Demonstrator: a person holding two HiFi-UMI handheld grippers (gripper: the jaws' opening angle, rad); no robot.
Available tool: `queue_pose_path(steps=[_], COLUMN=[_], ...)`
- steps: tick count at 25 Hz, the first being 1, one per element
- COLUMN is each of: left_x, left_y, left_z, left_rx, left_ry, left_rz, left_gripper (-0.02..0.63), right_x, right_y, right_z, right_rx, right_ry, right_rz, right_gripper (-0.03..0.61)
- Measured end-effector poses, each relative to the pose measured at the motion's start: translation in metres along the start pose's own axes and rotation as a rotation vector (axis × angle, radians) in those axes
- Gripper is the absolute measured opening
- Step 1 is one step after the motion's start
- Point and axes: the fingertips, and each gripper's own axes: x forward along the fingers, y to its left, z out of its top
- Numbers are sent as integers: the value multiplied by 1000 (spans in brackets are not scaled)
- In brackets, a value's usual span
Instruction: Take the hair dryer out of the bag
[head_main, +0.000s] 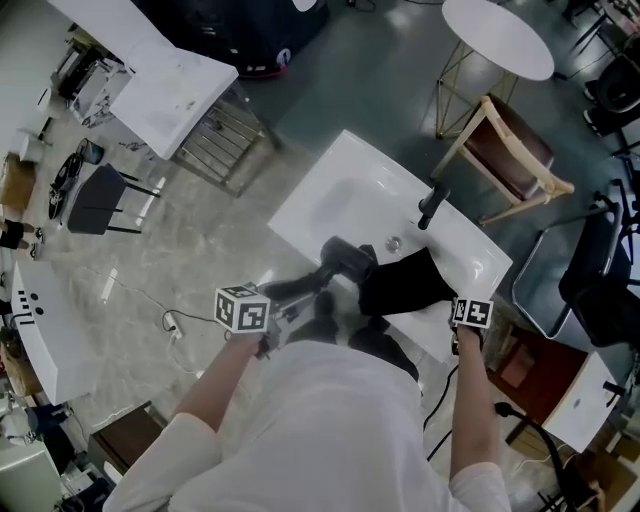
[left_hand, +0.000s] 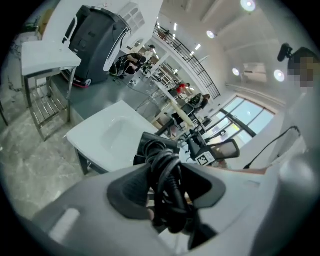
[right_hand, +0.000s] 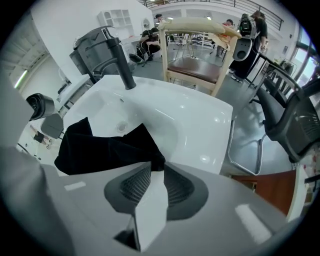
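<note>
Though out of bag (head_main: 405, 285), hair dryer (left_hand: 152, 146) in left tool (left_hand: 167, 192)

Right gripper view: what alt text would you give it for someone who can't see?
The right gripper, jaws apart and empty, points down at a limp black bag lying on a white sink. A black faucet stands at the sink's far edge, with a wooden chair behind it.
</note>
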Motion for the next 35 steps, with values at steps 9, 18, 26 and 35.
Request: queue_pose_path(steps=[9, 18, 26, 35], left_x=[-8, -30, -43, -48], left_y=[9, 20, 23, -15], left_z=[20, 41, 52, 44], left_rx=[16, 42, 79, 81], left_ry=[-51, -57, -75, -148], left_rz=[-108, -198, -243, -262], left_gripper=[189, 189, 189, 189], right_x=[-48, -85, -121, -190], right_y=[19, 73, 118, 138], right_z=[-4, -16, -29, -36], right_rx=[84, 145, 211, 160], right_ry=[-104, -225, -387, -568], right_rz=[-46, -57, -9, 78], right_gripper=[140, 138, 127, 49])
